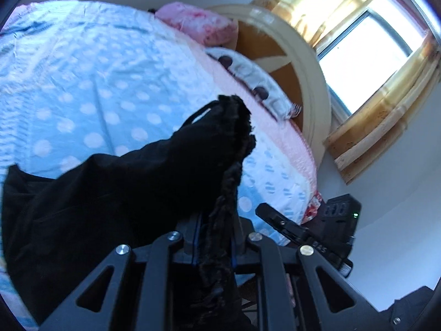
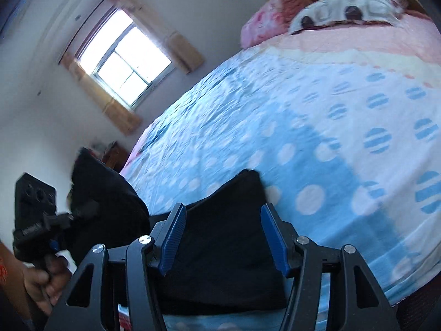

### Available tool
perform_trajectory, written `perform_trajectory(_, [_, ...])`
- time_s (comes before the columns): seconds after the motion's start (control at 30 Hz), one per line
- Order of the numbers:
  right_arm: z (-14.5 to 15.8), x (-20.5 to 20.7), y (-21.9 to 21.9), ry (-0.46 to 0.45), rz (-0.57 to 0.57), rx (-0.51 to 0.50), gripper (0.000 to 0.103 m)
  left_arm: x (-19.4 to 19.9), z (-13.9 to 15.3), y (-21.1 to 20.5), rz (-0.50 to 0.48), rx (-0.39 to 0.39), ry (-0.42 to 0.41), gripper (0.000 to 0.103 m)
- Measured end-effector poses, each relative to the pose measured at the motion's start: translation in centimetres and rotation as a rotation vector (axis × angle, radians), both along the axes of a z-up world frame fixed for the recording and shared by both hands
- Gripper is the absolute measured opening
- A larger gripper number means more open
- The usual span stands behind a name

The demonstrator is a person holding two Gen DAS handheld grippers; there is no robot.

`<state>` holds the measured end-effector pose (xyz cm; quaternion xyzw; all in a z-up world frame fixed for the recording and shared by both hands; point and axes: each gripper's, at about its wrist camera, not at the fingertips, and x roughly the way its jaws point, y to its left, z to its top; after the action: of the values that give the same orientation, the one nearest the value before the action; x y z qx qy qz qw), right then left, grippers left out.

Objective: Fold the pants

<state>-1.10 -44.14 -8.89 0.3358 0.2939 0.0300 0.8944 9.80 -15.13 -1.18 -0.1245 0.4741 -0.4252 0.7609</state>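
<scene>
Two views logged. Left wrist: left tongs (image 1: 213,237) are clamping the black pants (image 1: 124,193), cloth trailing forward and leftward over the bed (image 1: 82,82). Right wrist: right tongs (image 2: 223,237) are standing open, gripping nothing, tilting down above a pants fold lying between and beyond the pads.

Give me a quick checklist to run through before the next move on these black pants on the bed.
1. Left gripper shut on the pants: ok, dark fabric is pinched between its fingers.
2. Right gripper holding fabric: not ok, jaws stand open with the pants only beneath them.
3. Pants lying flat: not ok, one end is lifted and bunched.
4. Bedspread space ahead for laying down: ok.
5. Pillows out of the way: ok, at the headboard.
</scene>
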Motion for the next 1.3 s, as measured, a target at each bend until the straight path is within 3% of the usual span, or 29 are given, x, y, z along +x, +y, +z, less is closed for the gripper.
perform_trajectory(0.1, [-1.0,-0.2,-1.4,0.023,-0.045,0.028,0.058,0.5,-1.8,-2.6,-0.010,0.047,0.030,0.020])
perform_trajectory(0.23, [-1.8,-0.6,-2.7,0.038,-0.091,0.053,0.058,0.1,-3.1,-5.2,-0.093,-0.029,0.108,0.021])
perform_trajectory(0.33, [-1.8,-1.2,-3.4,0.030,-0.117,0.051,0.058,-1.2,-2.0,-5.5,-0.130,-0.019,0.031,0.021])
perform_trajectory(0.47, [-1.1,-1.1,-2.9,-0.007,-0.067,0.052,0.058,-1.9,-1.4,-2.1,-0.066,0.017,-0.057,0.021])
perform_trajectory(0.63, [-0.4,0.3,1.8,0.020,0.119,-0.053,0.058,-1.9,-3.2,4.0,0.092,0.119,-0.120,0.021])
perform_trajectory(0.73, [-0.3,0.7,4.3,0.067,0.212,-0.146,0.058,-2.0,-5.1,7.8,0.179,0.159,-0.101,0.021])
perform_trajectory(0.83, [-0.9,1.0,6.6,0.148,0.259,-0.338,0.058,-2.0,-6.6,9.9,0.206,0.100,-0.041,0.021])
perform_trajectory(0.9, [-1.5,1.2,6.9,0.186,0.275,-0.375,0.058,-2.3,-6.8,10.0,0.199,0.092,-0.044,0.021])
perform_trajectory(0.93, [-1.7,1.3,6.8,0.202,0.281,-0.377,0.050,-2.5,-6.7,9.8,0.192,0.102,-0.060,0.021])
perform_trajectory(0.97, [-1.7,1.1,6.7,0.203,0.291,-0.364,0.033,-2.7,-6.5,9.6,0.189,0.118,-0.082,0.021])
perform_trajectory(1.0, [-1.5,0.8,6.6,0.195,0.304,-0.347,0.023,-2.9,-6.3,9.4,0.183,0.133,-0.105,0.021])
perform_trajectory(1.03, [-1.0,0.3,6.6,0.181,0.304,-0.366,0.013,-3.1,-6.0,9.3,0.179,0.137,-0.122,0.025])
perform_trajectory(1.17, [0.6,-1.4,6.6,0.159,0.304,-0.402,0.011,-3.9,-4.7,9.9,0.217,0.132,-0.208,0.069])
perform_trajectory(1.3, [0.2,-2.0,5.9,0.215,0.275,-0.411,0.011,-4.0,-4.9,9.7,0.215,0.157,-0.255,0.077])
